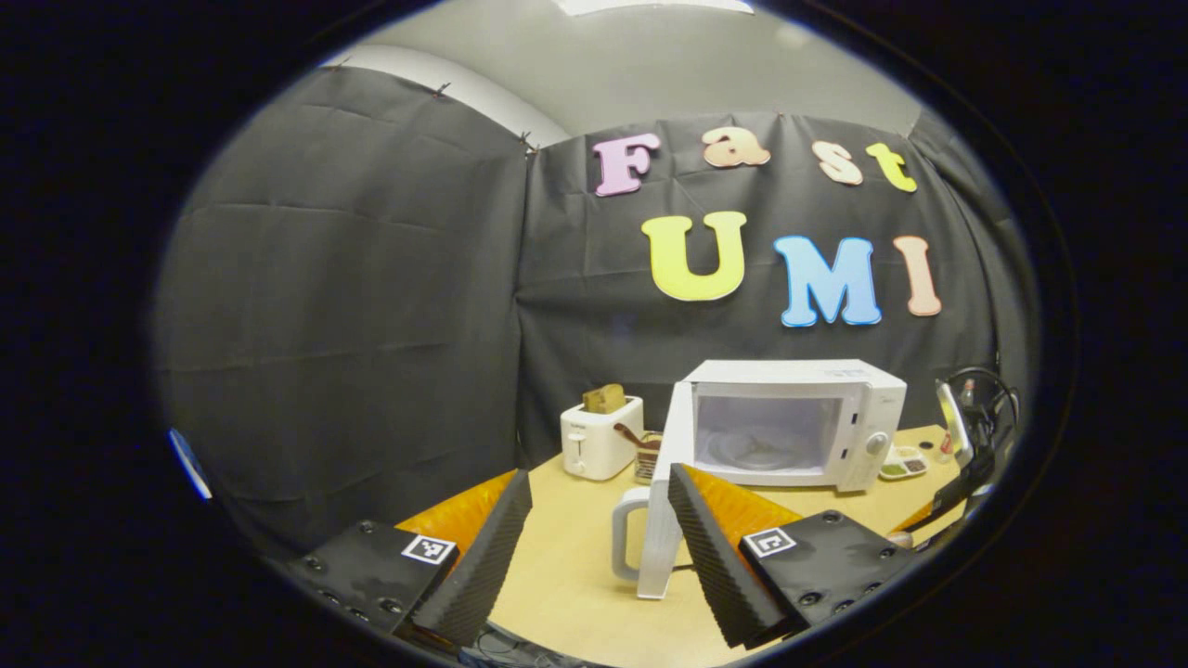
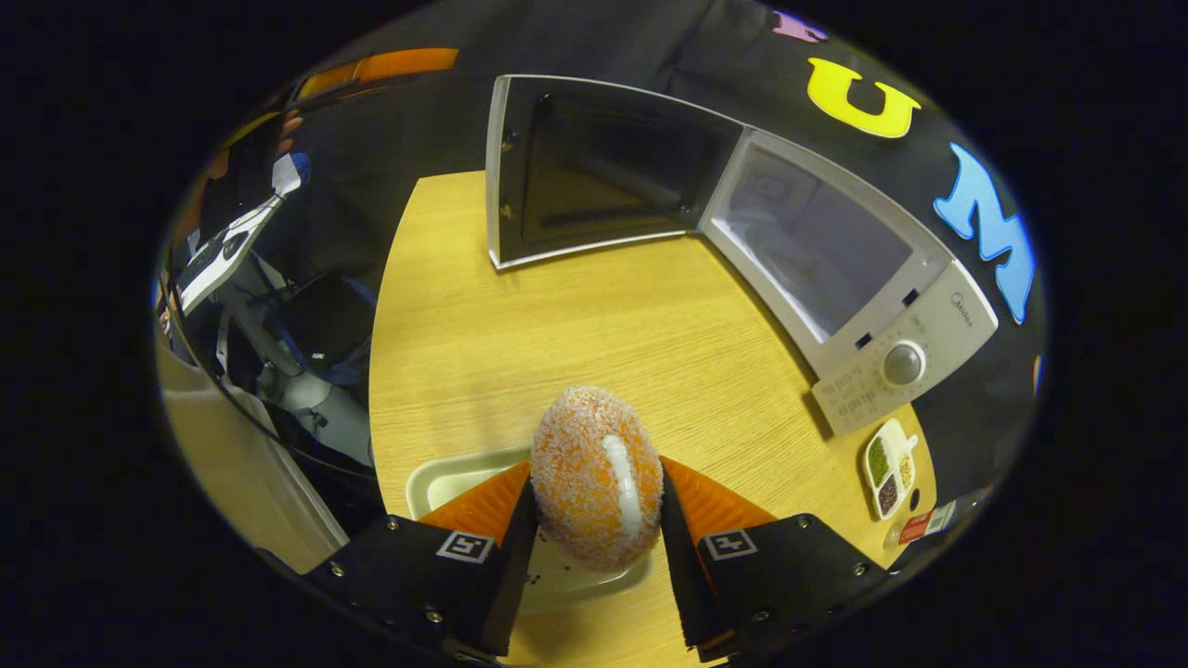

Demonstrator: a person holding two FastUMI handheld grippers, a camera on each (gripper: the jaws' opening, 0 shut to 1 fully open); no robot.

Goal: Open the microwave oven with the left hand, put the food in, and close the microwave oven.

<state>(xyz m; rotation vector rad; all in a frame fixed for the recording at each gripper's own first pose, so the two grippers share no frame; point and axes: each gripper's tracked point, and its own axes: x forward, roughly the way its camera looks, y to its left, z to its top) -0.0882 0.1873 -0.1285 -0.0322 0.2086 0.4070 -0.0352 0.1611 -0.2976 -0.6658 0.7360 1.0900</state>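
The white microwave [image 1: 835, 417] stands on the wooden table with its door [image 1: 664, 520] swung wide open to the left and its cavity [image 1: 766, 436] showing. My left gripper [image 1: 599, 473] is open just in front of the door, whose handle [image 1: 626, 538] shows between its fingers without either one pressing on it. My right gripper [image 2: 597, 487] is shut on the food, an orange sugar-coated bun [image 2: 599, 473] with a white stripe, held just above a pale plate [image 2: 445, 478]. The open microwave [image 2: 835, 260] and its door [image 2: 594, 167] lie ahead of it.
A white toaster [image 1: 599, 436] with bread in it stands left of the microwave. A small divided dish [image 2: 889, 467] sits by the control panel [image 2: 905, 357]. A person and gear [image 2: 241, 241] are off the table's left edge [image 2: 376, 371].
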